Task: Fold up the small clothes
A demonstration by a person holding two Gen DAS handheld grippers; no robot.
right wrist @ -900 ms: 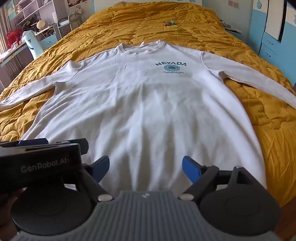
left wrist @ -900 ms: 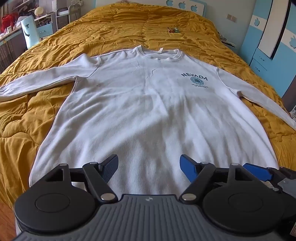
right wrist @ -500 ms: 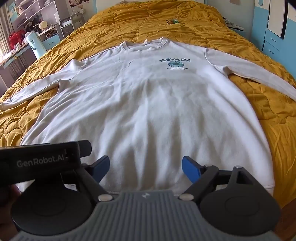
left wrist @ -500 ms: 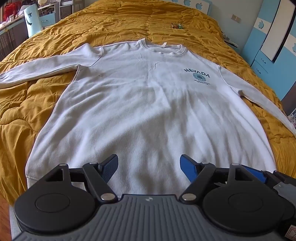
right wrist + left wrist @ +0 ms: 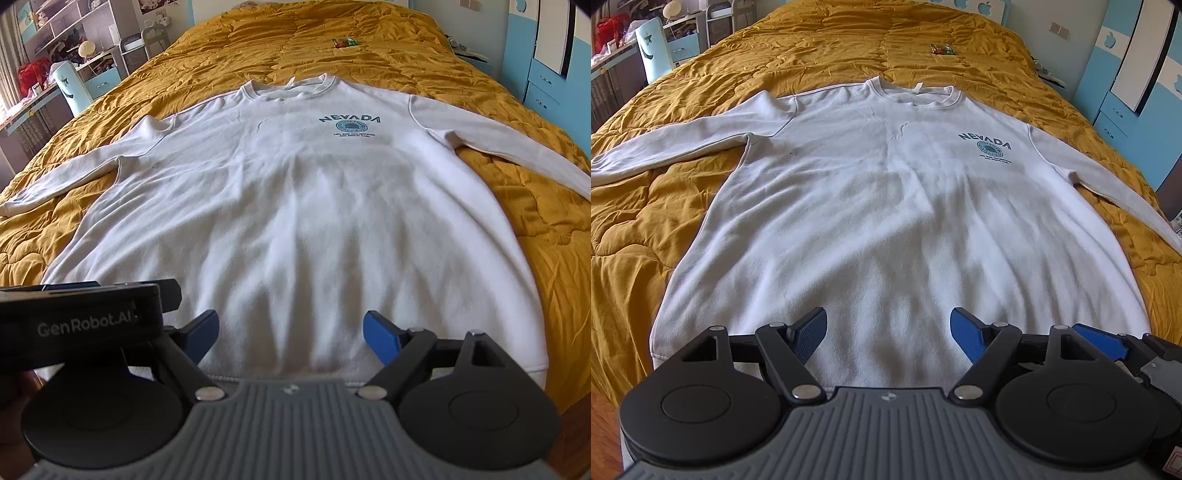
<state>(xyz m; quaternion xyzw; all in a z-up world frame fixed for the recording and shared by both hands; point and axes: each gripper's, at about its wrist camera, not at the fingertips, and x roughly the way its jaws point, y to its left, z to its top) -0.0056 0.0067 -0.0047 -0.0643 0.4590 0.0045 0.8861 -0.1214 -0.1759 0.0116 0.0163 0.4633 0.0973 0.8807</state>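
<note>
On the quilted mustard bedspread [image 5: 701,229], a soft white sweatshirt [image 5: 886,221] lies flat (both tongs [image 5: 888,334] [image 5: 290,334] gape empty).

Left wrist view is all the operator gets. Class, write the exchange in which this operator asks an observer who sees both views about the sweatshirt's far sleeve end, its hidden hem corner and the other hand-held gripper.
Operator: The sweatshirt has a sleeve that runs off my left edge. Where does it end?
Observer: Its cuff lies on the yellow quilt, with the sleeve stretched out sideways.
Operator: The hem corner on my right is hidden.
Observer: It lies flat, not folded, close to the bed's edge.
Operator: Is the right hand-held gripper open?
Observer: Yes, wide open over the hem, holding nothing.
</note>
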